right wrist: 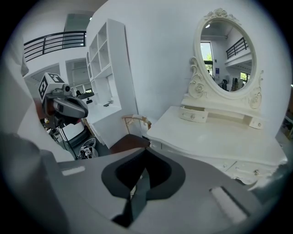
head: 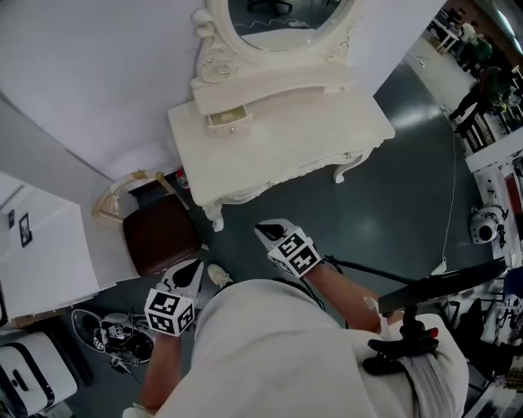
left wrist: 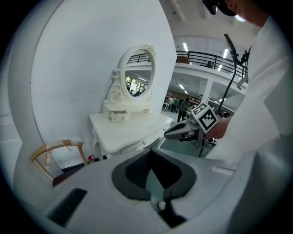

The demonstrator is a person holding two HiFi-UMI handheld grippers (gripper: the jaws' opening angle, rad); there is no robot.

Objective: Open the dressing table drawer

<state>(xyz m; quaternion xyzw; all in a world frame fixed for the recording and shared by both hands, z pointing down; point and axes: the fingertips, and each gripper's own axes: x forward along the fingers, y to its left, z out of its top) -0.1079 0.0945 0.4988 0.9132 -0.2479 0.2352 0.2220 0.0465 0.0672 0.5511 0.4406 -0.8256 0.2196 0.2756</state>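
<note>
Your left gripper [head: 194, 268] and right gripper [head: 265, 232] both have their jaws pressed together with nothing between them. Ahead of them stands the white dressing table [head: 286, 155]. Its small drawer [head: 228, 121] sits under the oval mirror [head: 282, 16], well apart from both grippers.

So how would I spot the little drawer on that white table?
Find the white dressing table with the oval mirror. Below the mirror's left side sits the small drawer. Unlike the flush drawers in the table's front, it juts forward.
</note>
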